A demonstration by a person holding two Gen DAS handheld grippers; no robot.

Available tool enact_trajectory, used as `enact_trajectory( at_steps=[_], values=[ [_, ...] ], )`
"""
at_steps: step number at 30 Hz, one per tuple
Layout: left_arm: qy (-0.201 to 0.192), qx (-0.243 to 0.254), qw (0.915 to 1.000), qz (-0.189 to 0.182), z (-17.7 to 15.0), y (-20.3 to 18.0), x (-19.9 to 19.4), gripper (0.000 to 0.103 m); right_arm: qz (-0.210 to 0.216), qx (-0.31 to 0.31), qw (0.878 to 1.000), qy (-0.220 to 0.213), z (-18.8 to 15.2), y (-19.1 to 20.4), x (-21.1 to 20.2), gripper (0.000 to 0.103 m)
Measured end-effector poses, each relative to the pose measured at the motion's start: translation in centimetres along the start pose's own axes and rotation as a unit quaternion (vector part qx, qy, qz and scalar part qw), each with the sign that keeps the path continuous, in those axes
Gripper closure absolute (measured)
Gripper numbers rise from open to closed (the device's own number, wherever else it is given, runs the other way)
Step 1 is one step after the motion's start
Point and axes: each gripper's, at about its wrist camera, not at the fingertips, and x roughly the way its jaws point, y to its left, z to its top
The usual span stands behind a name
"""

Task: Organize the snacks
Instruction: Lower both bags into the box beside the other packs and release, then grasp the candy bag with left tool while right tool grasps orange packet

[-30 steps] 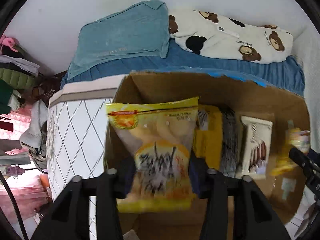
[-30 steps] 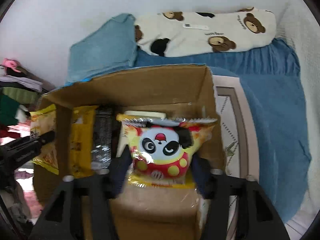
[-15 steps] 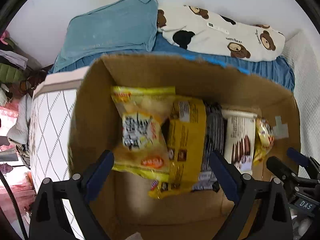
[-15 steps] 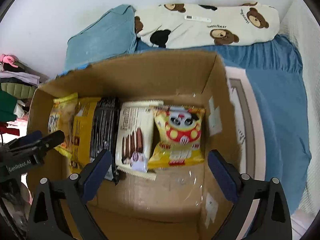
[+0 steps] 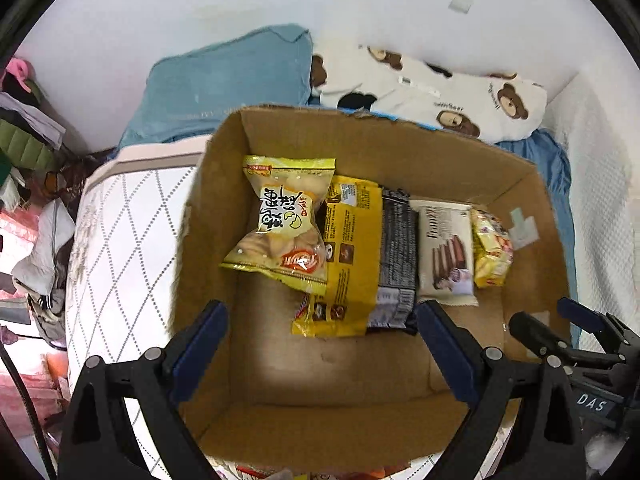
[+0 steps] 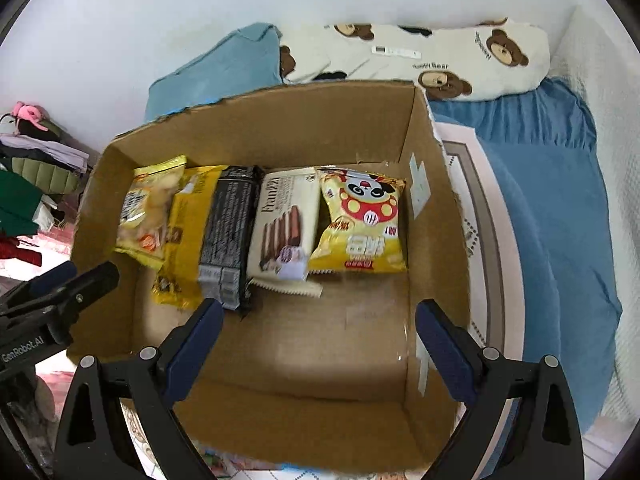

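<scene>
Five snack packs lie in a row on the floor of the cardboard box [image 6: 280, 128] — a yellow biscuit bag [image 5: 280, 224] at the left, overlapping a yellow pack [image 5: 352, 256], then a black pack [image 6: 230, 232], a white wafer pack [image 6: 280, 228] and the panda bag [image 6: 362, 224] near the right wall. Both the left gripper [image 5: 322, 344] and the right gripper [image 6: 320, 340] hang released above the bare near half of the box, jaws just spread wide, nothing between them. The box sits on a bed, with a teal pillow [image 5: 228, 84] and bear-print pillow [image 6: 420, 56] behind it.

A white wall [image 6: 120, 20] backs a bed [image 6: 552, 200] with a bear-print pillow [image 6: 440, 56].
</scene>
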Motion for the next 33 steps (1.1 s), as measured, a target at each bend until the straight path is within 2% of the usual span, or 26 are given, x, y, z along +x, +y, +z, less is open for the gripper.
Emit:
enact_trajectory(
  at_steps=[10,14,18,21,22,26,30,33],
  values=[
    [-0.056,0.004,0.9981,-0.026,-4.2,-0.7,-6.3,0.006,-0.003,-0.029,0.997,-0.071,-4.6,2.0,-7.1,0.004],
    [-0.075,-0.006,0.9964,-0.04,-5.7,-0.4,-8.7,0.006,0.01,-0.031,0.995,-0.094,-6.8,2.7,-9.9,0.004],
    [-0.086,-0.022,0.9949,-0.048,-8.1,0.7,-10.3,0.006,0.035,-0.028,0.994,-0.095,-9.2,3.0,-11.0,0.004],
    [-0.082,-0.03,0.9957,-0.031,-10.9,2.1,-10.0,0.006,0.062,-0.019,0.995,-0.075,-11.5,2.8,-9.9,0.004],
    [-0.075,-0.035,0.9963,-0.023,-12.1,2.7,-9.5,0.006,0.065,-0.016,0.995,-0.068,-12.1,2.6,-9.4,0.005],
    [-0.016,-0.065,0.9978,-0.004,-16.8,5.3,-5.5,0.006,0.087,-0.001,0.996,-0.026,-15.5,2.2,-5.9,0.033],
    [0.074,-0.101,0.9921,-0.011,-21.8,7.0,0.5,0.006,0.088,0.021,0.996,-0.005,-17.8,1.3,-2.8,0.034],
    [0.122,-0.127,0.9843,-0.016,-24.2,7.0,4.5,0.006,0.08,0.046,0.996,0.013,-17.6,0.5,-0.3,0.031]
  ],
)
